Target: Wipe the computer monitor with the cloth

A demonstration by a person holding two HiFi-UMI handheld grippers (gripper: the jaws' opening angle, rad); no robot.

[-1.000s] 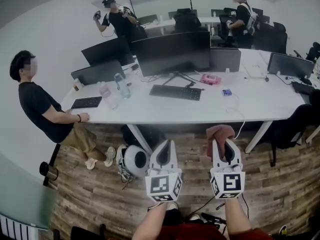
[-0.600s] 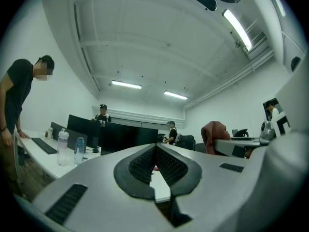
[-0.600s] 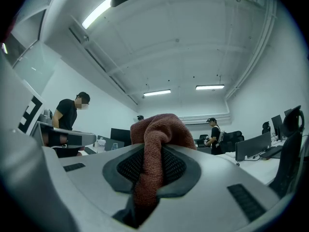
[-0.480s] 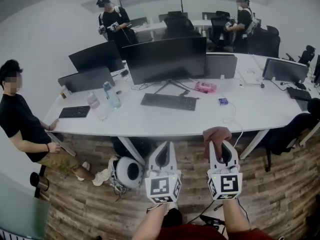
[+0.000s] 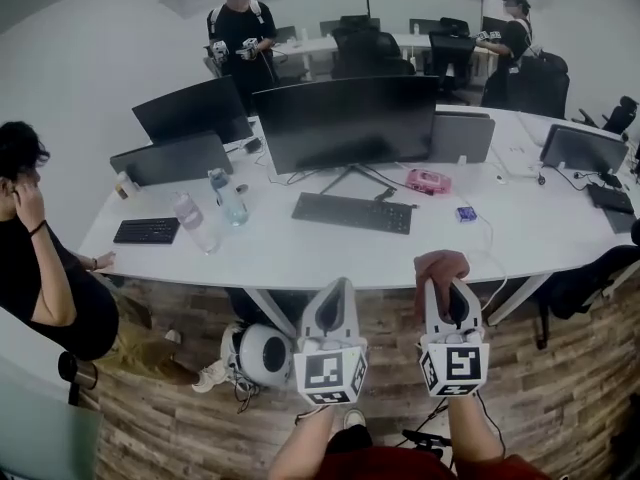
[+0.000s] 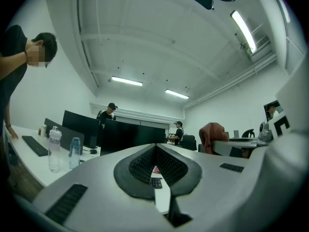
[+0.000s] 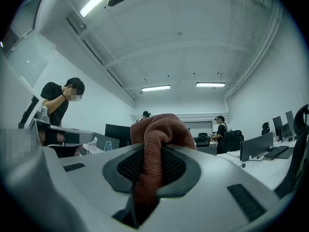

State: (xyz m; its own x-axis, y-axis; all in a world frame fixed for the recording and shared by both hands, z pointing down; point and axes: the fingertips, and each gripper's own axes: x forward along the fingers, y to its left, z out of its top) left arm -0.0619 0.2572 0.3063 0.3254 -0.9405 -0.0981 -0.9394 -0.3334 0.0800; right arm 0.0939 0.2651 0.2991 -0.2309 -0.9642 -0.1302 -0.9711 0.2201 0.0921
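- My right gripper is pinching the cloth. The reddish-brown fabric runs down between the jaws and bunches in a lump above the tips.
- My left gripper has its jaws pressed together at the tips, with nothing between them.
- Both grippers are held up on the near side of the white desk, well short of the computer monitor. The cloth is not touching the monitor.
- The monitor is the big dark screen at the middle of the desk. It is upright on its stand and the screen is black.
- A black keyboard lies just in front of the monitor.
- Containers: two bottles stand on the desk, left of the monitor and near each other.
- The clear bottle is capped. I can't tell how full it is.
- The blue-tinted bottle is also capped, and its contents are not readable either.
- A pink box sits just right of the monitor's stand. It looks closed and its contents are hidden.
- A small blue item lies right of the keyboard, too small for me to tell what it is.
- A person in black sits at the desk's left end, far left of the monitor.
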